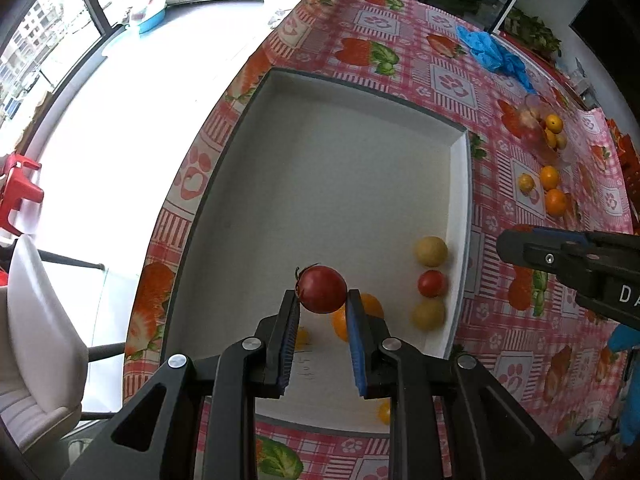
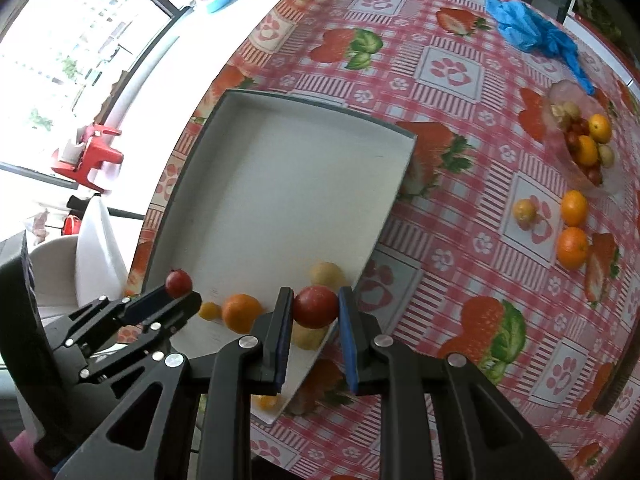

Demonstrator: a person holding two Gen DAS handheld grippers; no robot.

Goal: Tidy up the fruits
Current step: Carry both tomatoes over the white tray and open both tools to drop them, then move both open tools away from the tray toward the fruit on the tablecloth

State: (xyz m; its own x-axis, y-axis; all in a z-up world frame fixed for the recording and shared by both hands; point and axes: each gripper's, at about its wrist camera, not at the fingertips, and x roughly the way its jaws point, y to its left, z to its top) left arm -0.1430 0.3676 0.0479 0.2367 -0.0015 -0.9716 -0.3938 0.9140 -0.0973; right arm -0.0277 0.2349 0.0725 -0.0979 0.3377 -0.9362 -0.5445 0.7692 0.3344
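**Two tomatoes held above the tray**

The left gripper (image 1: pixel 322 300) is pinching a red tomato (image 1: pixel 322 289) between its blue pads, jaws narrowed to the fruit's width, and holding it above the near end of the white tray (image 1: pixel 256 120). In the right wrist view, the right gripper (image 2: pixel 316 308) is clamping a second red tomato (image 2: pixel 316 306) in the same way, over the tray's near right edge, at about 6 o'clock in that view; whether this fruit is resting on the tray floor cannot be told. Both grips are light, across the widest part, probably because the skins would bruise under a harder squeeze.

Already lying in the tray, at 4 o'clock from the left-held tomato, are a pale yellow fruit (image 1: pixel 430 251), a small red tomato (image 1: pixel 432 283) and another yellow fruit (image 1: pixel 429 313), lined up along the right wall as if being sorted into a row. An orange (image 1: pixel 372 306) is sitting just behind the left gripper's right finger.

Out on the strawberry-print tablecloth (image 1: pixel 400 40), toward 2 o'clock, loose oranges (image 1: pixel 555 201) are waiting beside a clear bowl of fruit (image 2: pixel 584 136), still well apart from the tray. A crumpled blue glove (image 1: pixel 492 52) is lying at 1 o'clock. Much sorting seems left.
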